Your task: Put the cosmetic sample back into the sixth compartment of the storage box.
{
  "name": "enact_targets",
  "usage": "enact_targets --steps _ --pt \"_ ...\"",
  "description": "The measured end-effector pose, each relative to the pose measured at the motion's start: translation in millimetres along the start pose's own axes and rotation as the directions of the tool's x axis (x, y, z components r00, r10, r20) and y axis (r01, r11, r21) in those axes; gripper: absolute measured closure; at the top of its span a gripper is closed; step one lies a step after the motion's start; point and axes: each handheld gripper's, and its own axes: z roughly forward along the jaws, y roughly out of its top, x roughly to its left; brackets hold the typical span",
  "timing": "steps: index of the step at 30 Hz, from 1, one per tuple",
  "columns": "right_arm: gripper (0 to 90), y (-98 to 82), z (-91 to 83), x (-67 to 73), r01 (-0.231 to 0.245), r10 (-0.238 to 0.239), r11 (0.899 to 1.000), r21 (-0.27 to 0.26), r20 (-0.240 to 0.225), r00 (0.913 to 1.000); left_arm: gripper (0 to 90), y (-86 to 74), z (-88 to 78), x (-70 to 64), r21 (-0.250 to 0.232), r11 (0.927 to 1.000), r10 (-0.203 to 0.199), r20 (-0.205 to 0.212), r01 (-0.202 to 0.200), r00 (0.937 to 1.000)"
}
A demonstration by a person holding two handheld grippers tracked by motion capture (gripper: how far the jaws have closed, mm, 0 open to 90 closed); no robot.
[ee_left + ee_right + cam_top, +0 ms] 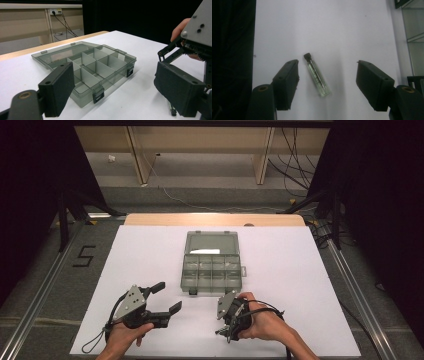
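A small clear glass vial with a black cap [316, 75] lies flat on the white tabletop [150, 260], at its near edge, just in front of the open smoky-grey plastic compartment box [212, 270]. The right tongs [327, 82] point down over the vial, jaws apart on either side of it, touching nothing. The left tongs [167, 297] stand wide and empty, near the box.
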Motion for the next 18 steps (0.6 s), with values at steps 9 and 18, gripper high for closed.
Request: enact_targets --steps 9,18 --pt "48.5 1.1 5.8 -1.0 0.035 -0.033 0.998 0.056 -0.043 0.9985 15.8 -0.1 0.5 -0.3 0.001 1.0 0.0 0.0 0.0 1.0" --pt "58.7 2.3 9.9 -2.7 0.04 -0.035 0.996 0.075 -0.067 0.9972 15.9 -0.1 0.8 -0.7 0.001 1.0 0.0 0.001 0.0 1.0"
